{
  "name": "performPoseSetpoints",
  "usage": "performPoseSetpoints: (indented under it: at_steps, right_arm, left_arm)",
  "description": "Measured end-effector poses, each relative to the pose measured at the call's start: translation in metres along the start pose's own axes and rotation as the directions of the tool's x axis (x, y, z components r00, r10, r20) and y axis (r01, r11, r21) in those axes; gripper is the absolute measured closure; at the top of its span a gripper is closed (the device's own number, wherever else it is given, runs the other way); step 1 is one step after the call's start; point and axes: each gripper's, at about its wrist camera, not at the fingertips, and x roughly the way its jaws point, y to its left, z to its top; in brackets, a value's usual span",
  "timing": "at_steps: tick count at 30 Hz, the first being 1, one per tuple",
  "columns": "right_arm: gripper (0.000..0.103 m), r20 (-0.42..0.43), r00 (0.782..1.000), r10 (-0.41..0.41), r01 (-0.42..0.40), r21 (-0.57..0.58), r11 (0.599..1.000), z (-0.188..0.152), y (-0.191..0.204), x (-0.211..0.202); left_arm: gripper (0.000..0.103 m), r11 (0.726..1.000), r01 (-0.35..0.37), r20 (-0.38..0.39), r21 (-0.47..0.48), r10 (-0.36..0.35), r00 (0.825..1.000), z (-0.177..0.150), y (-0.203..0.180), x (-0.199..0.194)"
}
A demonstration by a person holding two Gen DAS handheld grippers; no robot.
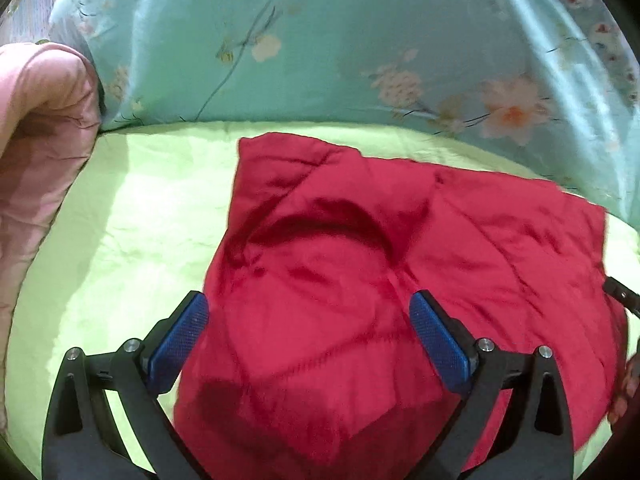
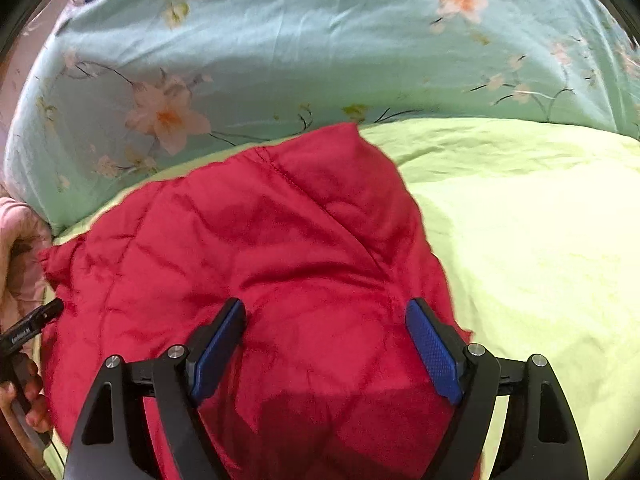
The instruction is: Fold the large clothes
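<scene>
A red quilted garment (image 1: 360, 240) lies folded into a puffy, creased rectangle on the light green bed sheet (image 1: 140, 220). My left gripper (image 1: 309, 298) hovers open over its left half, blue pads wide apart with nothing between them. In the right wrist view my right gripper (image 2: 327, 304) is open above the garment (image 2: 260, 240), near its right edge, and holds nothing. A black finger (image 2: 48, 312) of the left gripper and the hand (image 2: 36, 408) holding it show at the garment's left side.
A teal floral quilt (image 1: 320, 40) is heaped along the far side of the bed, just behind the garment. Pink bedding (image 1: 36, 120) is bunched at the left. Bare green sheet (image 2: 540, 220) stretches to the garment's right.
</scene>
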Motion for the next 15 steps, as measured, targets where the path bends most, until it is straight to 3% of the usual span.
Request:
performPoseSetpoints:
  at_steps: [7, 15]
  right_arm:
    - [0.018, -0.006, 1.0, 0.025, -0.025, -0.005, 1.0, -0.012, -0.019, -0.038]
    - [0.018, -0.045, 0.997, 0.069, -0.066, 0.06, 0.996, -0.034, -0.053, -0.048]
  left_arm:
    - [0.001, 0.998, 0.049, 0.003, -0.039, -0.049, 0.999, -0.026, 0.03, -0.038]
    - [0.001, 0.99, 0.089, -0.055, -0.109, -0.095, 0.994, -0.049, 0.055, -0.034]
